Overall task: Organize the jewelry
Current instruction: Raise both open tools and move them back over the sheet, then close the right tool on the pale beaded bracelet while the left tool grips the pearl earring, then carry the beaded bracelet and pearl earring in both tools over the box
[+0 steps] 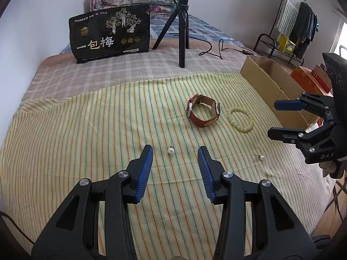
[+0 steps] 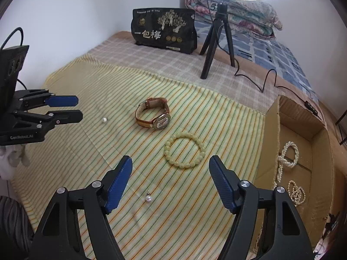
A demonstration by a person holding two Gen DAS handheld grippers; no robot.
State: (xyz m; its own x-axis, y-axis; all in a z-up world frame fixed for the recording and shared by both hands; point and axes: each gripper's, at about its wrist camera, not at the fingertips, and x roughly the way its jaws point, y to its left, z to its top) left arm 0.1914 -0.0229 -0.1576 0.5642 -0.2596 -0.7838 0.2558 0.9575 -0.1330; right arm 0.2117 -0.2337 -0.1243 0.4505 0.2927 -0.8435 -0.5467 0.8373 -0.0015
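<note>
Left gripper (image 1: 175, 151): nearest item in the left wrist view, blue pads spread wide, holding nothing, levelled low over the striped cloth (image 1: 86, 140) and aimed forward.

Pearl earring (image 1: 171, 150): lies on the cloth just ahead of the spread pads, between their tips, post pointing away. Untouched.

Second pearl earring (image 2: 148, 198): on the cloth between the fingers of the right gripper (image 2: 171, 164), which is likewise spread and empty, angled down toward the cloth.

Beaded bracelet (image 2: 184, 150): pale yellow-green, flat on the cloth just beyond the right gripper's tips.

Wristwatch (image 2: 154, 117): brown strap, buckled into a loop, resting on its side beyond the bracelet.

Cardboard box (image 2: 269, 130): at the cloth's right edge; pearl strands (image 2: 289, 155) already inside.

Step in hand, by judgement: partly done; four loose pieces remain. Each gripper appears lined up on an earring. Next move calls for lowering and a fine, centred pinch on a small round bead liable to roll.

Snack bag (image 1: 110, 33), tripod (image 1: 182, 30): farthest, behind the cloth.
</note>
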